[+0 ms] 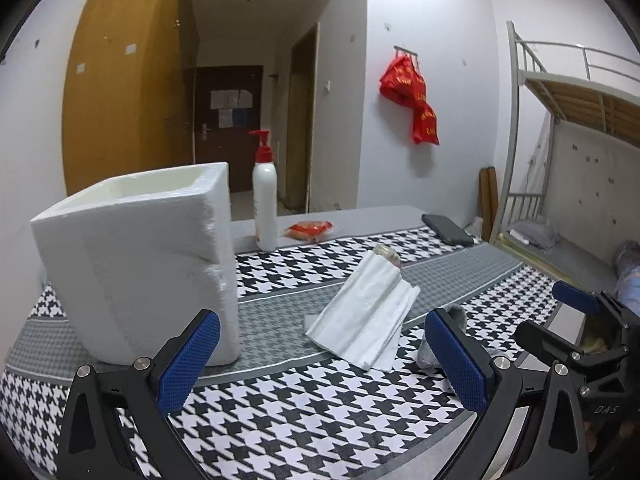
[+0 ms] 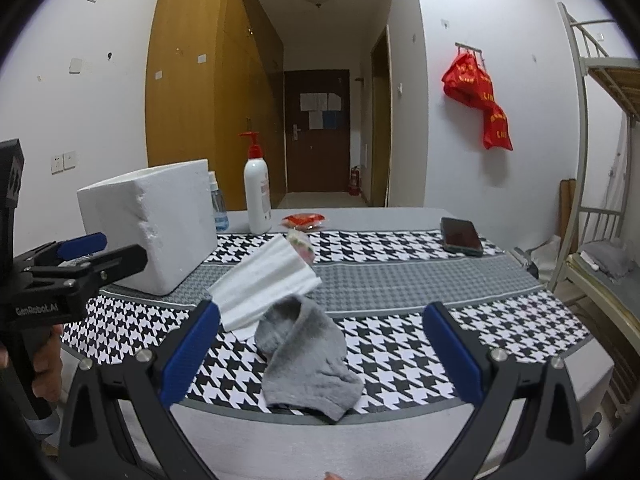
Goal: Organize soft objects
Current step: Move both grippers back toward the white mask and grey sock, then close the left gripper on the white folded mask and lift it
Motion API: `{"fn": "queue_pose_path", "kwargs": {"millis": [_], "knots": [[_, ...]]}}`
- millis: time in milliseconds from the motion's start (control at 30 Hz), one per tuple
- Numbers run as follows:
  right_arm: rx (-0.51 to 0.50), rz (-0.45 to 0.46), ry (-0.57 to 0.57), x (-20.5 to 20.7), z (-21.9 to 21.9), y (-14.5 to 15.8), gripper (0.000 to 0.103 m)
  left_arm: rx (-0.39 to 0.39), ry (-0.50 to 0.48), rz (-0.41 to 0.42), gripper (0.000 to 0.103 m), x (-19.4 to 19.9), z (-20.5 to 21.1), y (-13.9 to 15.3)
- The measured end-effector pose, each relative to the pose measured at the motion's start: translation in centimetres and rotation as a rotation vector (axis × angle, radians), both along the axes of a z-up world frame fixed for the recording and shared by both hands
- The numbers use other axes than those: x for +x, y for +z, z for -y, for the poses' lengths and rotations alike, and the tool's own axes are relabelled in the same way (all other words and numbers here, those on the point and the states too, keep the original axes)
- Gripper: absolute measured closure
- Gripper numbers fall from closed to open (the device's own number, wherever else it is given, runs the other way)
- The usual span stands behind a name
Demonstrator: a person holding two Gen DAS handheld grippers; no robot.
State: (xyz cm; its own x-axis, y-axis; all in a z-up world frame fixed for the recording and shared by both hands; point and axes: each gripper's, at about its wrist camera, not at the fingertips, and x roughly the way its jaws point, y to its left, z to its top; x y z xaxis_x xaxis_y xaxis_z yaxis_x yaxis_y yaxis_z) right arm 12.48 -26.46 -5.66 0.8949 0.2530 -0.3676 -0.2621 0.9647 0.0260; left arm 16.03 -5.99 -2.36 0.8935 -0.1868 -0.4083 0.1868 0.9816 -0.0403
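A grey sock (image 2: 308, 364) lies crumpled on the houndstooth tablecloth (image 2: 392, 340) between the open fingers of my right gripper (image 2: 320, 356); in the left wrist view only a bit of it (image 1: 456, 316) shows behind a finger. A folded white cloth (image 1: 364, 316) (image 2: 264, 280) leans on a small wrapped item behind it. A white foam box (image 1: 136, 268) (image 2: 152, 224), open at the top, stands at the left. My left gripper (image 1: 320, 364) is open and empty, low over the cloth's near edge, right of the box.
A white pump bottle with a red top (image 1: 265, 192) (image 2: 257, 188), a small spray bottle (image 2: 218, 204), a red snack packet (image 1: 308, 230) (image 2: 302, 220) and a dark phone (image 1: 446, 229) (image 2: 460, 236) lie at the table's back. A bunk bed (image 1: 568, 152) stands at the right.
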Motion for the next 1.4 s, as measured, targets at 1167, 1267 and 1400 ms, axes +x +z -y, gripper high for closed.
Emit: {"fn": "queue_pose_path", "kwargs": {"millis": [1167, 1267, 1400], "knots": [[0.035, -0.146, 0.008, 4.6, 0.9, -3.2, 0.001, 0.133, -0.176, -0.168, 0.01, 8.4, 4.4, -2.3], [0.029, -0.151, 0.011, 4.9, 0.7, -3.2, 0.001, 0.14, -0.211, -0.199, 0.022, 9.2, 4.5, -2.9], [0.023, -0.154, 0.018, 5.2, 0.2, -3.0, 0.001, 0.139, -0.232, -0.231, 0.039, 9.7, 4.4, -3.7]]}}
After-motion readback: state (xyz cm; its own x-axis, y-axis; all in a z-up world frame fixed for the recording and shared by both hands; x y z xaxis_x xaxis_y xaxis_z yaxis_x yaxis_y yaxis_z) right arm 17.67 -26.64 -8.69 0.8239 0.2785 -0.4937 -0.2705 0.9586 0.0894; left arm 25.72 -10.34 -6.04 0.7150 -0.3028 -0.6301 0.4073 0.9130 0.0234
